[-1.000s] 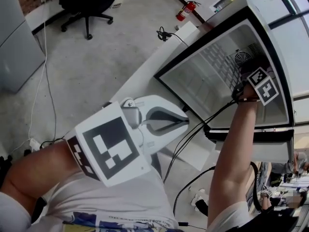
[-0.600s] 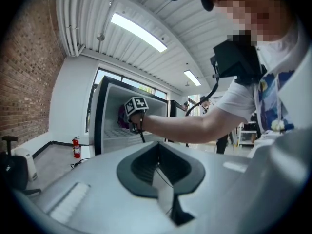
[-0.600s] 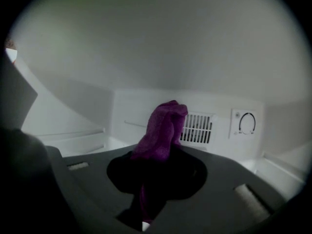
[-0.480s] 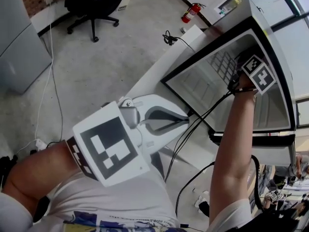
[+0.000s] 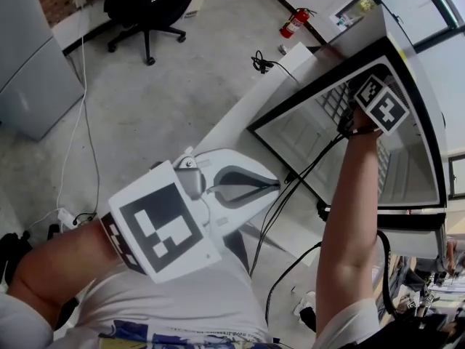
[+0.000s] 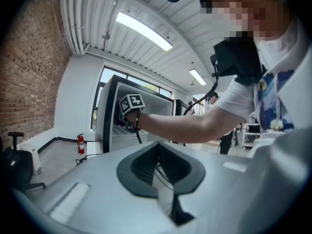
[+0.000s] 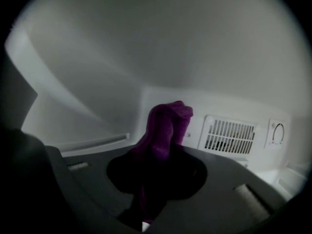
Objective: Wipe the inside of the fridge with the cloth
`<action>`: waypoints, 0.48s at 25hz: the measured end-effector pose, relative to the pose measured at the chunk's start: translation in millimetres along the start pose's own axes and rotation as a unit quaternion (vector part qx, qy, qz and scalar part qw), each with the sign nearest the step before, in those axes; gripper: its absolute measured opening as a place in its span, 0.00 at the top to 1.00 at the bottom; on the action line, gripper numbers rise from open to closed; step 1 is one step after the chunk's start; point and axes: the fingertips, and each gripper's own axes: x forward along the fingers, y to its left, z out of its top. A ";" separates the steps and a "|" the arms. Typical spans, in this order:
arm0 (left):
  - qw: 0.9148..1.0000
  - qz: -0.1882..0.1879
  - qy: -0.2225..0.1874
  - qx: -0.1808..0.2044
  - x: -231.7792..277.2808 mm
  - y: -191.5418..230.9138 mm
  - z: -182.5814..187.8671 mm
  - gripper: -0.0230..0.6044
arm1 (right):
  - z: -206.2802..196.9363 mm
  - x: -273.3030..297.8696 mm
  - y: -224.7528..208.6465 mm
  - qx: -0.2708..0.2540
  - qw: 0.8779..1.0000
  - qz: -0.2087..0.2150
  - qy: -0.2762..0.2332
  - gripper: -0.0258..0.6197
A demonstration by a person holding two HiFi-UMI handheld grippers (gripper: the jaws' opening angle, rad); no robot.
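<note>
1. Right gripper (image 5: 378,103) is inside the open fridge (image 5: 328,87), at the far right of the head view. Only its marker cube and the person's forearm show there.
2. In the right gripper view the right gripper (image 7: 163,152) has its jaws clamped on a purple cloth (image 7: 166,125). The bunched cloth sticks up past the jaw tips.
3. The cloth is inside the fridge, held up before the white back wall (image 7: 161,48). Can't tell if it touches the wall.
4. Vent grille (image 7: 229,134) is on the back wall just right of the cloth, with a round dial (image 7: 278,132) further right.
5. Left gripper (image 5: 275,185) is outside the fridge, near the person's body, and points toward the fridge opening.
6. In the left gripper view the left gripper (image 6: 158,147) has its jaws together with nothing between them.
7. Black cables (image 5: 290,195) run from the right gripper down past the left gripper's tips.
8. Fire extinguisher (image 5: 295,22) stands on the floor at the far side, left of the fridge.
9. Black office chair (image 5: 145,6) is far left on the grey floor, well apart from the fridge.
</note>
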 end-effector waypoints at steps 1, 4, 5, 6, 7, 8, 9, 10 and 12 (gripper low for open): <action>1.000 0.000 0.000 -0.002 0.7 0.4 -0.2 0.96 | 0.6 1.8 4.6 0.001 1.000 0.008 0.000 0.84; 1.000 -0.001 0.000 -0.005 2.6 1.2 0.5 0.96 | 3.2 5.5 20.0 -0.006 0.999 0.035 -0.004 0.84; 1.000 -0.001 0.000 -0.005 3.5 1.8 0.4 0.96 | 3.4 7.1 23.8 -0.006 0.999 0.043 -0.005 0.84; 1.000 0.000 0.000 -0.006 4.6 2.5 0.0 0.96 | 2.7 8.9 26.6 -0.005 0.999 0.052 -0.005 0.84; 1.000 0.001 0.001 -0.007 5.7 3.1 -0.5 0.96 | 1.6 10.8 28.3 -0.003 0.998 0.060 -0.005 0.84; 1.000 0.003 0.002 -0.008 6.5 3.6 -0.8 0.96 | 0.6 12.3 29.7 -0.003 0.998 0.067 -0.006 0.84; 1.000 0.003 0.002 -0.008 6.8 3.8 -0.7 0.96 | 0.5 13.0 31.6 -0.003 0.997 0.076 -0.008 0.84; 1.000 0.004 0.003 -0.009 6.3 3.5 -0.3 0.96 | 1.2 12.8 34.4 -0.005 0.996 0.086 -0.011 0.84; 1.000 0.004 0.004 -0.009 4.5 2.9 0.5 0.96 | 3.2 11.2 42.9 -0.009 0.994 0.110 -0.017 0.84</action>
